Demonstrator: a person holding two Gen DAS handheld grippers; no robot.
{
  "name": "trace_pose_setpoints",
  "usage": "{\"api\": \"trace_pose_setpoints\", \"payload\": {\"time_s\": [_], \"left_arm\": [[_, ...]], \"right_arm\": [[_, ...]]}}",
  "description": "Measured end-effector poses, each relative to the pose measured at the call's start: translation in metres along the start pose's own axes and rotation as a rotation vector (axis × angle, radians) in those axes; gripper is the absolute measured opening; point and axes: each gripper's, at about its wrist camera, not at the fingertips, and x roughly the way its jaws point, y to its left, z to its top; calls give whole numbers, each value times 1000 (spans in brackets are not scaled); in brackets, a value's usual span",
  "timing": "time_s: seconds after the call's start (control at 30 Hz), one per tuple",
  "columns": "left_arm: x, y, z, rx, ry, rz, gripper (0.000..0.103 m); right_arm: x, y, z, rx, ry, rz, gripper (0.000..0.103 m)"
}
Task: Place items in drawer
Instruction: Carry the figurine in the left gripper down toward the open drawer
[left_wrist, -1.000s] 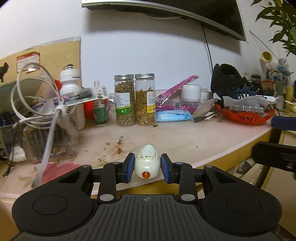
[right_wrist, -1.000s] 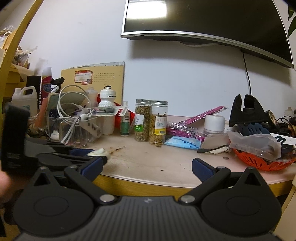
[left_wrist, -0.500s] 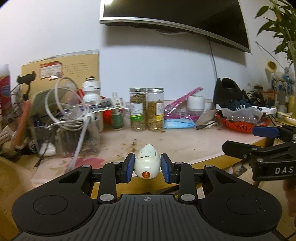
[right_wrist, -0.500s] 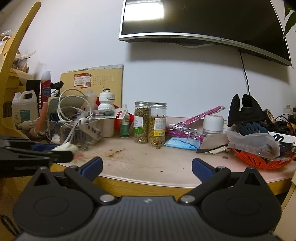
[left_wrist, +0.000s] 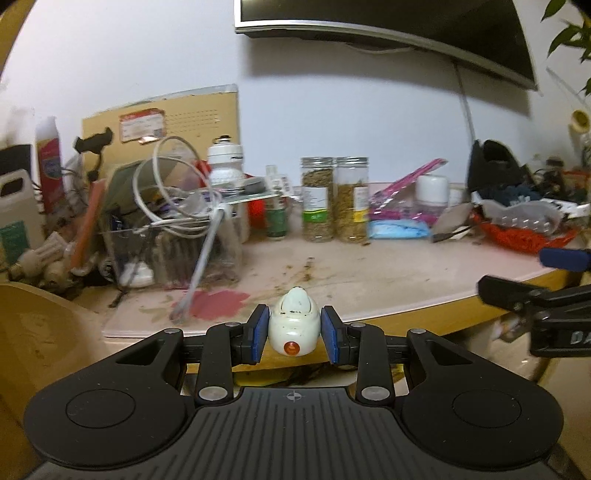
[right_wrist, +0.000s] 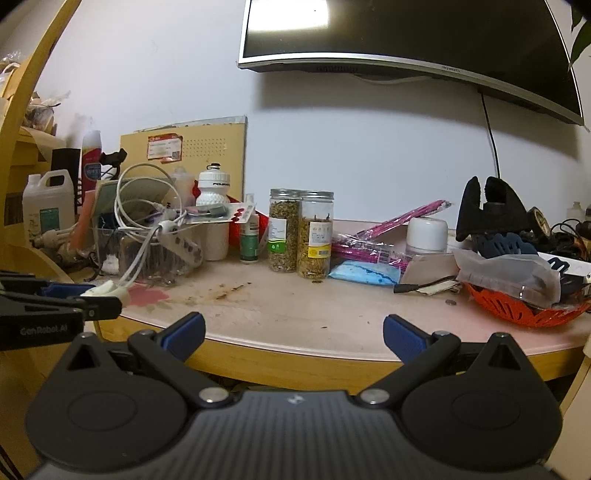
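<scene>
My left gripper (left_wrist: 294, 334) is shut on a small white egg-shaped gadget (left_wrist: 294, 323) with an orange button, held in the air just off the table's front edge. The right wrist view shows that same left gripper (right_wrist: 99, 295) at the far left, with the white gadget (right_wrist: 107, 291) in its tips. My right gripper (right_wrist: 293, 334) stands wide open with nothing between its blue pads (right_wrist: 184, 330), in front of the table edge; its fingers (left_wrist: 535, 299) show at the right of the left wrist view. No drawer can be made out in either view.
The pink-topped table (right_wrist: 295, 306) is cluttered: a clear bin with white cables (left_wrist: 173, 229) at left, two herb jars (left_wrist: 334, 199) at the middle, a blue packet (right_wrist: 364, 271), an orange basket (right_wrist: 517, 310) at right. A wall screen (right_wrist: 406, 33) hangs above. A wooden chair back (left_wrist: 40, 332) stands left.
My left gripper has pulled back from the table and swung left with the white gadget in it, so more of the left clutter shows. The right gripper has kept still.
</scene>
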Motion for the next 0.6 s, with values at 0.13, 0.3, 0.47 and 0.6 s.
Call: {"api": "trace_pose_setpoints", "payload": {"time_s": [0.13, 0.3, 0.47, 0.6], "left_arm": [[-1, 2, -5, -14, 9, 72, 30], [2, 4, -8, -18, 28, 154, 30], [3, 9, -8, -42, 53, 153, 30], [8, 7, -9, -46, 90, 137, 30]], "right_arm": [[1, 1, 1, 6, 8, -7, 103], [6, 0, 1, 16, 36, -44, 103], [11, -4, -2, 32, 76, -59, 103], [16, -5, -4, 34, 120, -63, 103]]}}
